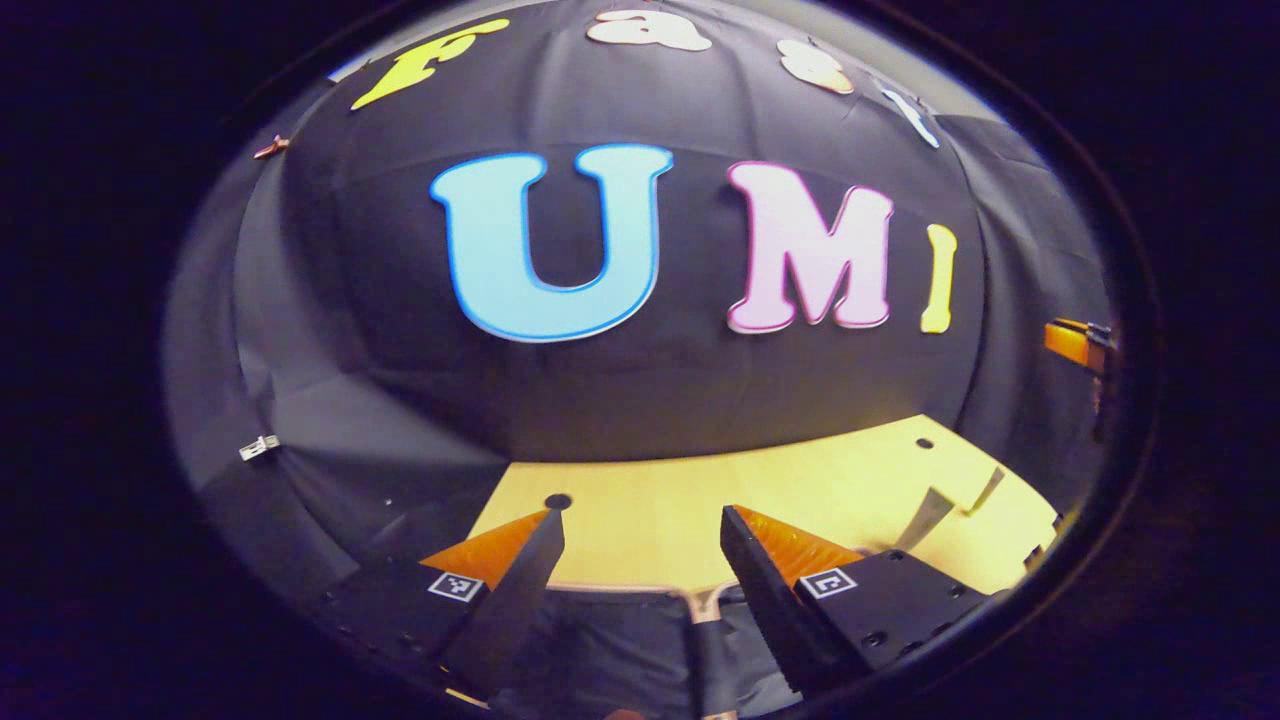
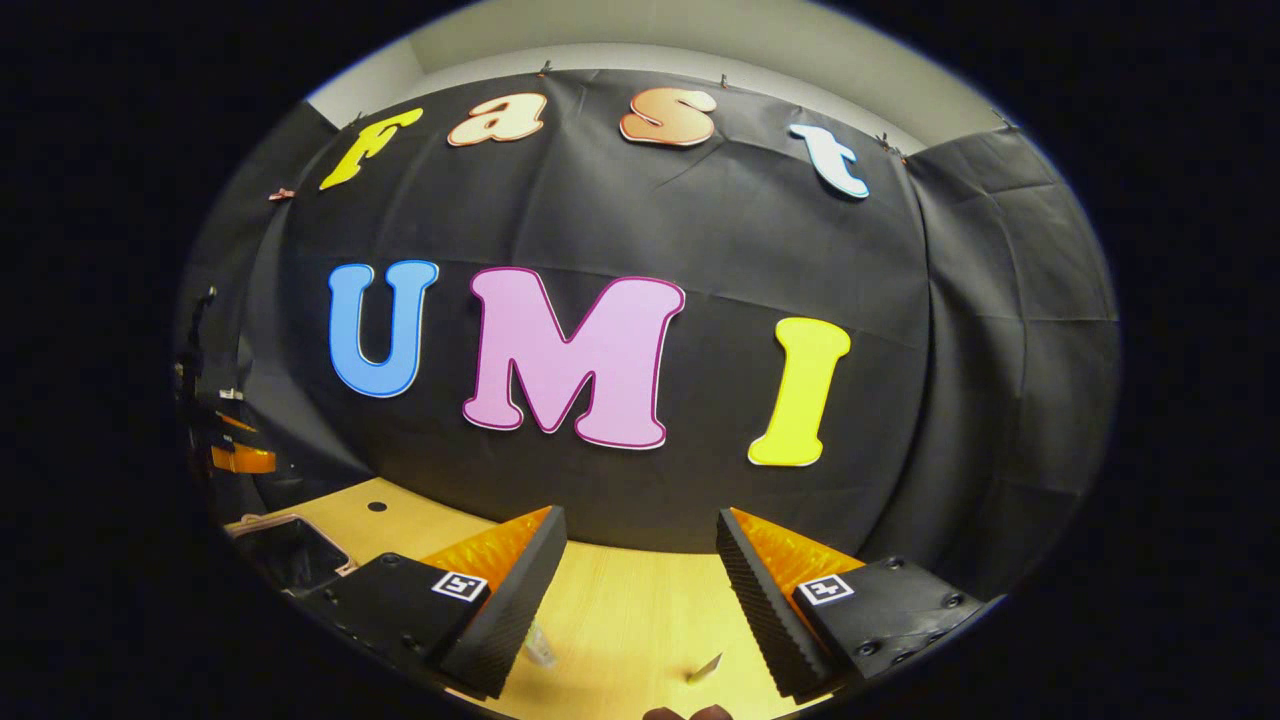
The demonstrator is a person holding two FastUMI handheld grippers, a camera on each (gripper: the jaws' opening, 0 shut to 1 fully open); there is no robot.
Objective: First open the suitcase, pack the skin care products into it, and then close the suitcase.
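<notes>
1. The left gripper (image 1: 640,545) is wide open and holds nothing. It hangs over the dark suitcase (image 1: 640,630), likely ready to reach in.
2. The right gripper (image 2: 640,545) is open and empty too, above the wooden table (image 2: 620,610).
3. Small tubes (image 1: 925,515) stand on the table, probably waiting to be packed.

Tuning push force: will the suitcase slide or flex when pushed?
The suitcase has a rim that looks rigid, so it is probably stiff, though its dark lining looks like soft cloth. On the smooth table it may slide under a push. Its weight can't be judged.
</notes>
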